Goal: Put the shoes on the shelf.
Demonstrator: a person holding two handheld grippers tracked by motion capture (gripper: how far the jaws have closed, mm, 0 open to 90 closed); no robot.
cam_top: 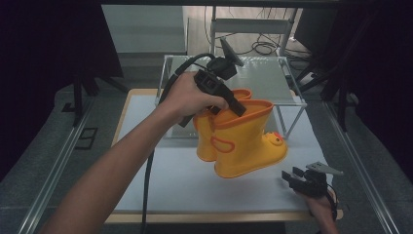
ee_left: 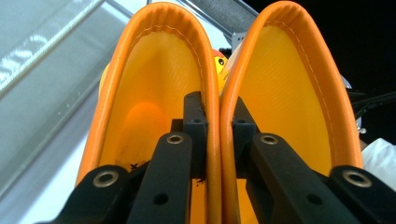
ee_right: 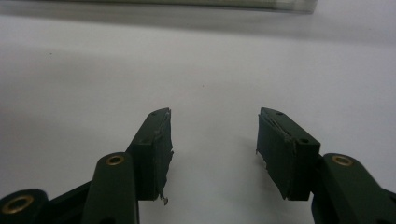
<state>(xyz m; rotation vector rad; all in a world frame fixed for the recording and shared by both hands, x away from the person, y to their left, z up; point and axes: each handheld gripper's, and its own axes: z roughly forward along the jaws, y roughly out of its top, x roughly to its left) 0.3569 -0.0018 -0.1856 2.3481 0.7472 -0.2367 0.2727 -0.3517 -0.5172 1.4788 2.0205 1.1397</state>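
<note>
The left claw point(cam_top: 237, 106) is closed on a pair of yellow boots point(cam_top: 243, 141) with orange rims, lifted clear of the bench point(cam_top: 160, 185) and hanging above its white top, near the middle. In the left gripper view the two jaws pinch the touching inner walls of both boot shafts together — one jaw inside the left boot point(ee_left: 154, 93), the other inside the right boot point(ee_left: 289, 88) — so the two orange rims meet between them. A small duck face point(cam_top: 276, 140) with an orange beak shows on the toe of the nearer boot, pointing to the right in the high view; a bit of it peeks between the shafts in the left gripper view. The boots hang tilted, toes a little lower than heels. Behind them stands a glass-topped rack point(cam_top: 272, 80) on thin white legs, at the far edge of the bench. The right claw point(cam_top: 292, 180) rests low at the bench's near right corner, well apart from the boots, its jaws spread wide and holding nothing — the right gripper view shows bare white surface between them.
</note>
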